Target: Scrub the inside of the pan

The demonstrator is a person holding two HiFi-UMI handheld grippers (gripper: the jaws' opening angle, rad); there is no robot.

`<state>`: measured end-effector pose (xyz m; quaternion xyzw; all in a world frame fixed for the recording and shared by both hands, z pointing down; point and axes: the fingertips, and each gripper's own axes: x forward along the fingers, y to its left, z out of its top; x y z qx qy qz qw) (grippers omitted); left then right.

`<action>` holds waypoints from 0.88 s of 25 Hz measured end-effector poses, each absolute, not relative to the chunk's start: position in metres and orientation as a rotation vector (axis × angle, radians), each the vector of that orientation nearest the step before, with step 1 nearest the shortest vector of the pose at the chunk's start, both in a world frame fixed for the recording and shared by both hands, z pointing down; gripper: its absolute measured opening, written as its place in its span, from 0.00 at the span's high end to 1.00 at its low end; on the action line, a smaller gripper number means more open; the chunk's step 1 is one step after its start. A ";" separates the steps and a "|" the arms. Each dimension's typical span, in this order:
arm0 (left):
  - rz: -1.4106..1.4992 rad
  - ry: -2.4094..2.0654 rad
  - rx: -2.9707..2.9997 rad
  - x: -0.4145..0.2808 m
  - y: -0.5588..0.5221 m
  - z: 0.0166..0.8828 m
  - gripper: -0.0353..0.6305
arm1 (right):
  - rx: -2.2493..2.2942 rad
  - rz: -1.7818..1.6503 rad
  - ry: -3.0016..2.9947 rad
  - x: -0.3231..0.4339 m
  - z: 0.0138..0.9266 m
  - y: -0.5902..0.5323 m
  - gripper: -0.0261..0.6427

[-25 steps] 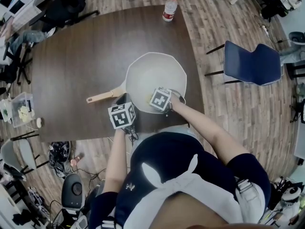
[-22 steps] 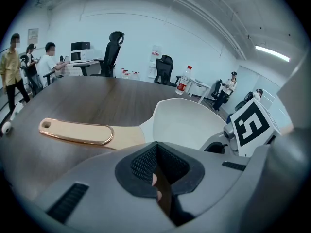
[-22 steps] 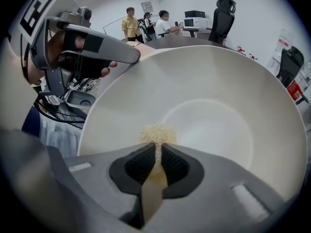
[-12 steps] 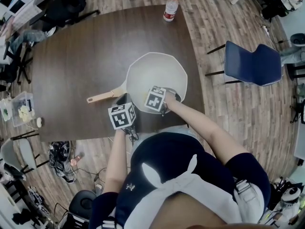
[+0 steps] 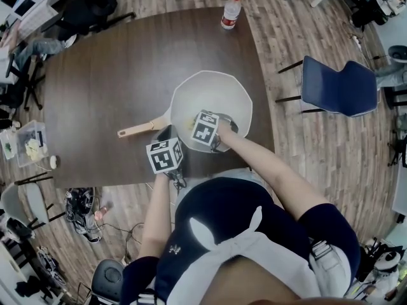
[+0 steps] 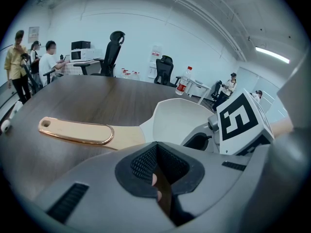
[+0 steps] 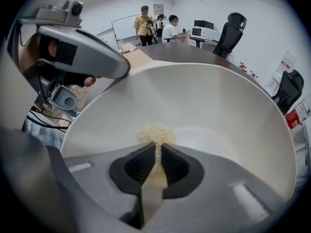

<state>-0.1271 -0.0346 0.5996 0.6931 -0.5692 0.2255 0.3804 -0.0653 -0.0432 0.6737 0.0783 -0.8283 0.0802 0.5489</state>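
Observation:
The white pan [image 5: 216, 97] lies on the dark brown table [image 5: 114, 68], its tan handle [image 5: 137, 129] pointing left. My right gripper [image 5: 196, 126] reaches into the pan's near left part, shut on a yellowish scrubbing pad [image 7: 156, 134] that presses on the pan's white inside [image 7: 209, 106]. The right gripper view shows the jaws [image 7: 156, 153] pinching the pad's thin edge. My left gripper [image 5: 164, 135] sits at the near table edge, just below where the handle [image 6: 77, 130] meets the pan [image 6: 180, 123]. Its jaws [image 6: 156, 154] are shut with only a thin dark slit between them.
A plastic bottle with a red cap [image 5: 230, 11] stands at the table's far edge. A blue chair [image 5: 337, 84] is to the right of the table. A clear box [image 5: 28, 143] sits at the left. People [image 6: 29, 57] stand and sit far behind the table.
My right gripper has slid a little to the left inside the pan with the pad. The left gripper has stayed in place.

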 end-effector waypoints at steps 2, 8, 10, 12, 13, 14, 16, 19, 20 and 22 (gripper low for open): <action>0.576 -1.452 1.770 -0.127 -0.035 0.599 0.94 | 0.212 0.207 -1.978 -0.067 0.673 -0.050 0.91; 0.577 -1.447 1.773 -0.128 -0.036 0.598 0.94 | 0.258 0.220 -1.993 -0.071 0.671 -0.067 0.91; 0.580 -1.444 1.775 -0.128 -0.036 0.599 0.94 | 0.279 0.214 -1.995 -0.071 0.671 -0.073 0.91; 0.584 -1.441 1.777 -0.128 -0.036 0.599 0.94 | 0.305 0.207 -1.997 -0.072 0.671 -0.078 0.91; 0.585 -1.440 1.778 -0.129 -0.035 0.600 0.94 | 0.316 0.202 -1.998 -0.072 0.672 -0.080 0.91; 0.586 -1.440 1.778 -0.129 -0.035 0.600 0.94 | 0.327 0.198 -1.999 -0.072 0.672 -0.083 0.91; 0.587 -1.440 1.777 -0.129 -0.036 0.599 0.94 | 0.346 0.188 -2.000 -0.071 0.672 -0.088 0.91; 0.589 -1.440 1.777 -0.128 -0.038 0.600 0.94 | 0.371 0.178 -1.998 -0.069 0.672 -0.095 0.91; 0.589 -1.441 1.777 -0.128 -0.038 0.600 0.94 | 0.379 0.174 -1.997 -0.068 0.673 -0.098 0.91; 0.587 -1.442 1.777 -0.128 -0.038 0.600 0.94 | 0.393 0.168 -1.993 -0.066 0.674 -0.102 0.91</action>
